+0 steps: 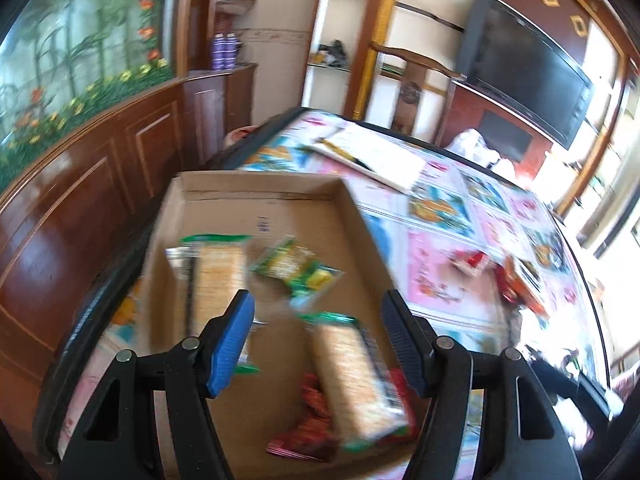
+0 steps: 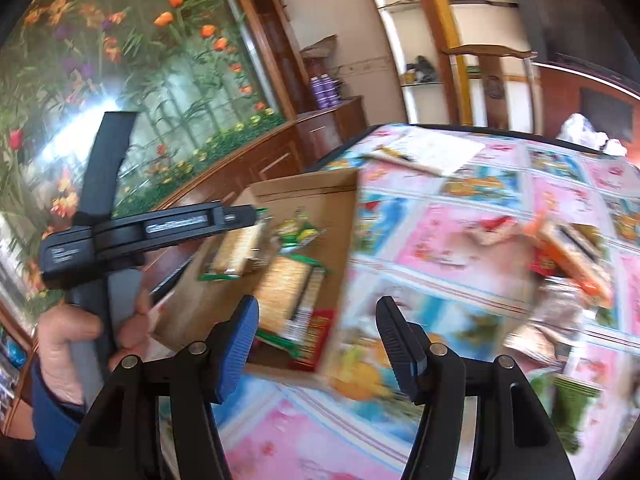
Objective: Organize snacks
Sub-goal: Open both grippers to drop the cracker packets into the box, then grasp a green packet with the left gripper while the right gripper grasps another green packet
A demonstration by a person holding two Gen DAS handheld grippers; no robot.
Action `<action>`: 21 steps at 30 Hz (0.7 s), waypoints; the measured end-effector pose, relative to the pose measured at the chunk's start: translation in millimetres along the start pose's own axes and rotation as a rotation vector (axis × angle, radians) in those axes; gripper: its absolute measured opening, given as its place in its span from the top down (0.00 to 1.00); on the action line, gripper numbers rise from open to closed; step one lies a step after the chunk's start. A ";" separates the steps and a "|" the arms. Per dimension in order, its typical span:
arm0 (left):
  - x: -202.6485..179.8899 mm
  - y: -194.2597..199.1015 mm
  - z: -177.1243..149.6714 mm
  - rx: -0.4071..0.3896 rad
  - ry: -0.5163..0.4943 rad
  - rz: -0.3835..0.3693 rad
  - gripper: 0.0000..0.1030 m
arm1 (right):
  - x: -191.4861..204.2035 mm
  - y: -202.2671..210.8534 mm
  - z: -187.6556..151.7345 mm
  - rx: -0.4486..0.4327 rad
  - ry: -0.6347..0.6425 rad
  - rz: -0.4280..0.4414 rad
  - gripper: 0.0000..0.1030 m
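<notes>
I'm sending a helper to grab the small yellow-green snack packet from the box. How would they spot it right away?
Find the shallow cardboard box at the corner of the table with the colourful patterned cloth. Inside it lie two long cracker packs, a red packet and the small yellow-green packet. It lies mid-box between the cracker packs, much shorter than them, and is the only yellow-green packet.

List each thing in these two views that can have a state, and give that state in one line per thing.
Left gripper: open, nothing between its pads.
Right gripper: open, empty.
Cardboard box: open-topped, partly filled.
Cracker packs: sealed, lying flat in the box.
Green snack bag: lying in the box.
Red packet: in the box, under a cracker pack.
Loose snacks: on the tablecloth, not yet boxed.
</notes>
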State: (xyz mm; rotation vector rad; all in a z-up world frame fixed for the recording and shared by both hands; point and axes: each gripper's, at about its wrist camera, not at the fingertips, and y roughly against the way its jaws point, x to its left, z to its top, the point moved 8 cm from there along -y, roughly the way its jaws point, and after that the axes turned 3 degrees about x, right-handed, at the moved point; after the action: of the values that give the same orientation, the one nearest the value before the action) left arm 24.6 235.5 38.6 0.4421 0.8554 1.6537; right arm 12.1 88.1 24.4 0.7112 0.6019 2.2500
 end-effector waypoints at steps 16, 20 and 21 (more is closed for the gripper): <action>-180.9 -13.1 -83.0 0.204 -0.285 -0.304 0.37 | -177.5 86.6 -35.9 -0.018 -0.427 -0.203 0.62; -204.1 -23.5 -98.6 0.236 -0.331 -0.295 0.37 | -185.9 88.6 -40.6 -0.009 -0.506 -0.143 0.62; -206.5 -27.3 -100.6 0.244 -0.337 -0.291 0.37 | -185.3 89.8 -40.3 -0.012 -0.505 -0.148 0.62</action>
State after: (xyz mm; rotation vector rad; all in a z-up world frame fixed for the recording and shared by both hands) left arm 28.6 10.8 -16.2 0.7081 0.8246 1.1715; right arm 57.2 -113.8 -10.7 1.1386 0.3763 1.8355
